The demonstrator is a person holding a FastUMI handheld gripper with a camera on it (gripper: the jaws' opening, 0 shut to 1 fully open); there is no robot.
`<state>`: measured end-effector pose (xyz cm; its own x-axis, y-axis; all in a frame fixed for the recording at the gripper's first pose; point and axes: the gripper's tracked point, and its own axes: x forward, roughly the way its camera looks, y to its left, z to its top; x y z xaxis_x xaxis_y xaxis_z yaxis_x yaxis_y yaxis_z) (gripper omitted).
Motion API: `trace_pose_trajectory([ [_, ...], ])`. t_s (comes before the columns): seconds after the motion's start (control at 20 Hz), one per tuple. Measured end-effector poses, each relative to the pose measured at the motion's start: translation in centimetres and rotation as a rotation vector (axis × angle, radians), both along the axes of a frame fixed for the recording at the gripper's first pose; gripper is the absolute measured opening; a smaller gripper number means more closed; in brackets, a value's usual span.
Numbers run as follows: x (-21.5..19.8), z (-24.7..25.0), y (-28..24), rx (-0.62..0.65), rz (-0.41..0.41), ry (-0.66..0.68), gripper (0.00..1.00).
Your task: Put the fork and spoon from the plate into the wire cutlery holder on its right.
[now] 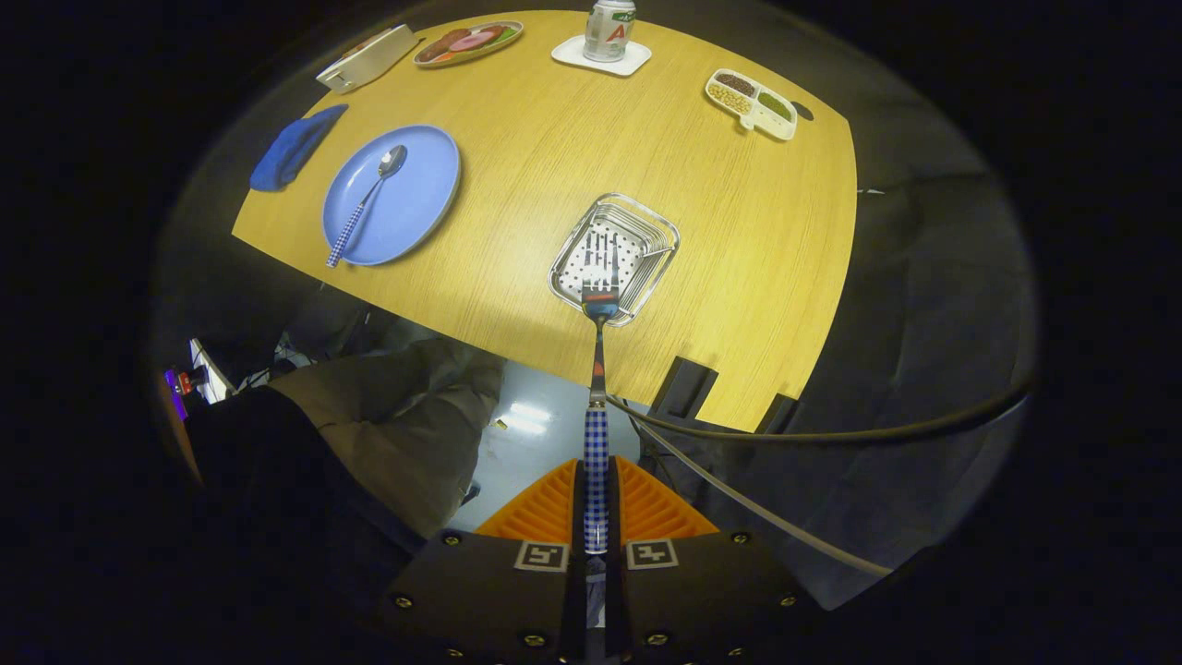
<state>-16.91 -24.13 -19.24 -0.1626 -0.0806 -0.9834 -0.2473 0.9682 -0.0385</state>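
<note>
Gripper (597,517) fingers clamped together on the checked handle of the fork (597,388), whose tines point ahead over the near rim of the wire cutlery holder (565,277) on the wooden table (739,259). Spoon (367,201) lying on the blue plate (420,199), well left of the holder.
</note>
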Motion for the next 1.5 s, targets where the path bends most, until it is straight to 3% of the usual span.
trace_pose_trajectory([
  [0.85,3.2,-4.5,-2.0,-0.04,0.082,0.208,0.08],
  [1.5,5.9,-6.4,-1.0,-0.039,0.063,0.324,0.12],
])
